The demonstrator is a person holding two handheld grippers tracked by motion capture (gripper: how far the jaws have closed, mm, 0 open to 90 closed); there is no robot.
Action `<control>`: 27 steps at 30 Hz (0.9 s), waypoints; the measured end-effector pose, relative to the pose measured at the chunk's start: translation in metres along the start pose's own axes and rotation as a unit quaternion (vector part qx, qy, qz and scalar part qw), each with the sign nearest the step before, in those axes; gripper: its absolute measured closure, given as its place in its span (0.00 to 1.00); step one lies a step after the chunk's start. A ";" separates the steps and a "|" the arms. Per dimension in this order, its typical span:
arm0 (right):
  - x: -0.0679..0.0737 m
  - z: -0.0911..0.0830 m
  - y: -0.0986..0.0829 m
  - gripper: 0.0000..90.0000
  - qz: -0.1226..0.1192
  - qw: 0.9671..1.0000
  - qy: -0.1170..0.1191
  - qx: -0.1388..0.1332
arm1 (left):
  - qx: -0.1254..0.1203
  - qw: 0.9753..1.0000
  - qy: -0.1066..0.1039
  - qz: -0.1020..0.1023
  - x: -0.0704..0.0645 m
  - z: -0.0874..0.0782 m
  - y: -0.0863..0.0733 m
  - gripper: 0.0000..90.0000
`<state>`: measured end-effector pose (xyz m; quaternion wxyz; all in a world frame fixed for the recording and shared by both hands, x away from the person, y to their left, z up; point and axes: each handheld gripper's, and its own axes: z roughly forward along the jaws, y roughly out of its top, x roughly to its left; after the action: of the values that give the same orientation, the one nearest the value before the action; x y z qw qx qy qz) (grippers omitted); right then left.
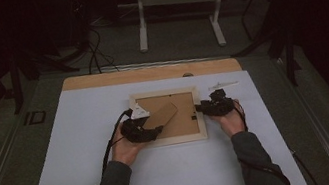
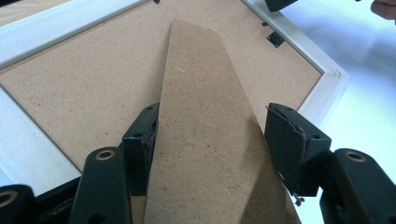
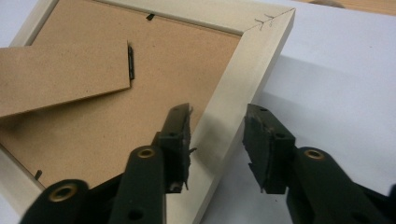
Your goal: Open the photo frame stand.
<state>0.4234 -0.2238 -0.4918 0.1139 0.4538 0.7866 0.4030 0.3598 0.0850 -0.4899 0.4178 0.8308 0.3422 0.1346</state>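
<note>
left gripper (image 2: 212, 140): jaws stand apart, one on each side of the easel stand (image 2: 210, 121), a brown fibreboard strip. the left jaw pad sits at the strip's edge; the right pad is clear of it. no clamp is visible.

right gripper (image 3: 217, 144): jaws straddle the right rail of the picture frame (image 3: 233, 88), one over the backing board (image 3: 177, 79), one over the table sheet. whether the pads press the rail cannot be told; gaps show on both sides.

location: the frame lies face down at the centre of the white sheet (image 1: 166, 173) in the high view, the stand angled across its back toward the lower left.

procedure, as judged: hold the rail steady with the right gripper before loading the stand. close the left jaws squarely across the strip's width, low on the strip. move it about its hinge, not sideways, to avoid tearing the fibreboard.

containers: none present. the frame recess holds the backing board, retained by small black tabs (image 2: 275, 38). a pale small object (image 1: 222, 85) lies at upper right of the sheet; unidentified.
</note>
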 end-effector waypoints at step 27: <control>-0.014 0.014 0.019 0.39 0.028 0.997 0.061 0.039 | -0.029 0.998 0.030 0.042 -0.016 -0.008 -0.005 0.46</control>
<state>0.4505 -0.2231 -0.4896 0.0369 0.4546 0.7939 0.4023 0.3415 0.0813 -0.4882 0.4253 0.8274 0.3153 0.1874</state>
